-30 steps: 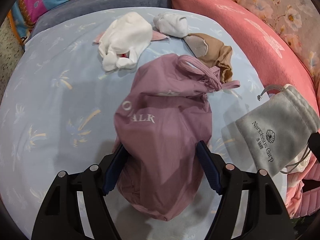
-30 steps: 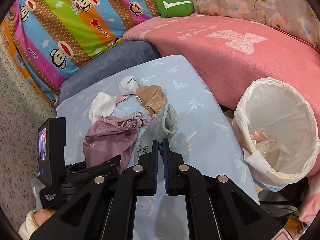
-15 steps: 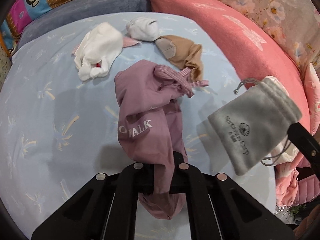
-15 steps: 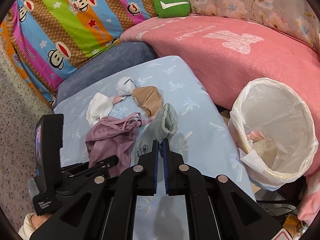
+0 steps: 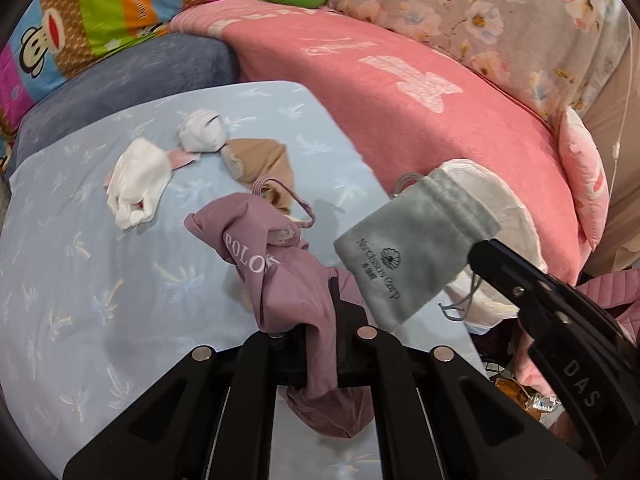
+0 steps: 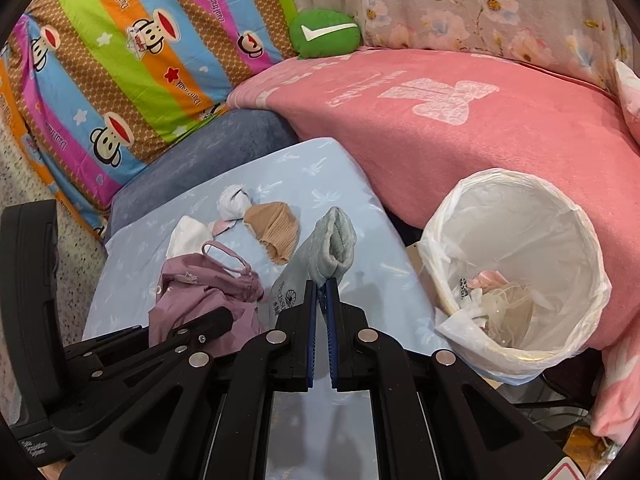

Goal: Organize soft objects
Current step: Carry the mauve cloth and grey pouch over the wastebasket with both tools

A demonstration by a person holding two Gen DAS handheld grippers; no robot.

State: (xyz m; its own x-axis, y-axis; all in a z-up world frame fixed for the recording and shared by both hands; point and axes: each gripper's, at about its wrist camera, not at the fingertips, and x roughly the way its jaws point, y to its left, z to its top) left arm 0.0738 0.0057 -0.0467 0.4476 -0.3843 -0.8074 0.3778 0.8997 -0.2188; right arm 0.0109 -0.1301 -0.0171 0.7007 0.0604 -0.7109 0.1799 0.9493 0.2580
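Mauve drawstring bag (image 5: 280, 280): pinched in the left claw (image 5: 320, 320), centre of the left-wrist view; cloth bunched between the closed fingers, lower end hanging below them, white lettering facing up, cord loop trailing toward the upper centre.
Left claw: shut tight on the mauve cloth; also seen at lower left of the right-wrist view (image 6: 192, 332).
Grey velvet pouch (image 5: 416, 248): right of centre in the left-wrist view, off the sheet, gripped at its edge by the right claw (image 6: 322, 284); printed flower logo facing the camera, drawstring dangling.
Right claw: closed on the pouch's edge, blue pads pressed nearly together; its black finger enters the left-wrist view from lower right.
White cloth (image 5: 136, 184): crumpled on the sheet, left of centre, upper half.
White balled sock (image 5: 202, 134): just above and right of the white cloth.
Tan stocking (image 5: 264, 164): beside the balled sock, touching the mauve bag's cord.
Pale blue sheet (image 5: 80, 280): palm-print surface under the loose items.
Pink blanket (image 5: 420, 100): upper right, behind the sheet.
Lined bin (image 6: 516, 272): right of the right-wrist view, white liner, scraps at the bottom.
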